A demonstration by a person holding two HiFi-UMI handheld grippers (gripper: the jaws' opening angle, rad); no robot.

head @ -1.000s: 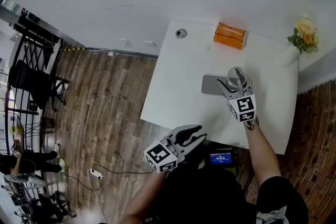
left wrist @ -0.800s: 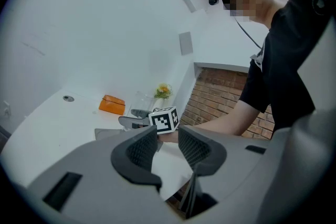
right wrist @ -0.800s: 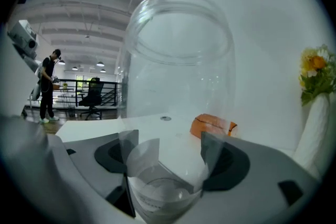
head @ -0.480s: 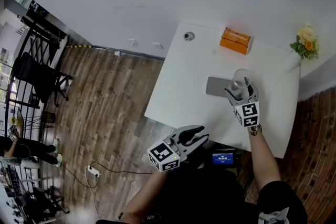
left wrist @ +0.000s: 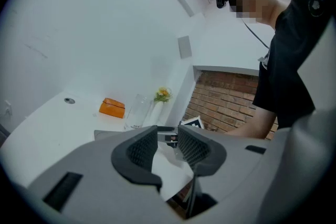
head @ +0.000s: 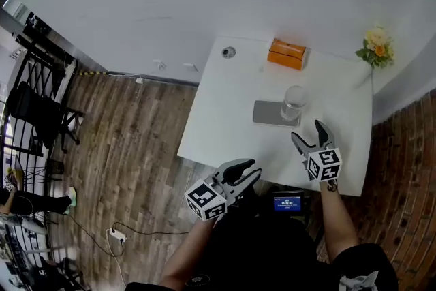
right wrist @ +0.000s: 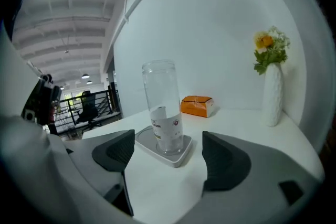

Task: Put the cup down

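A tall, clear, straight-sided cup [head: 294, 102] stands upright and looks empty. A white label with small dark print wraps its lower part; the print is too small to read. The cup rests with its base on a flat, grey, rectangular tray [head: 264, 112] with rounded corners, toward the tray's right end as the head view shows it. The tray lies near the middle of a white counter [head: 221, 123]. The cup stands free, with nothing touching its sides. An orange box [head: 286, 54] lies farther back, well apart from it.
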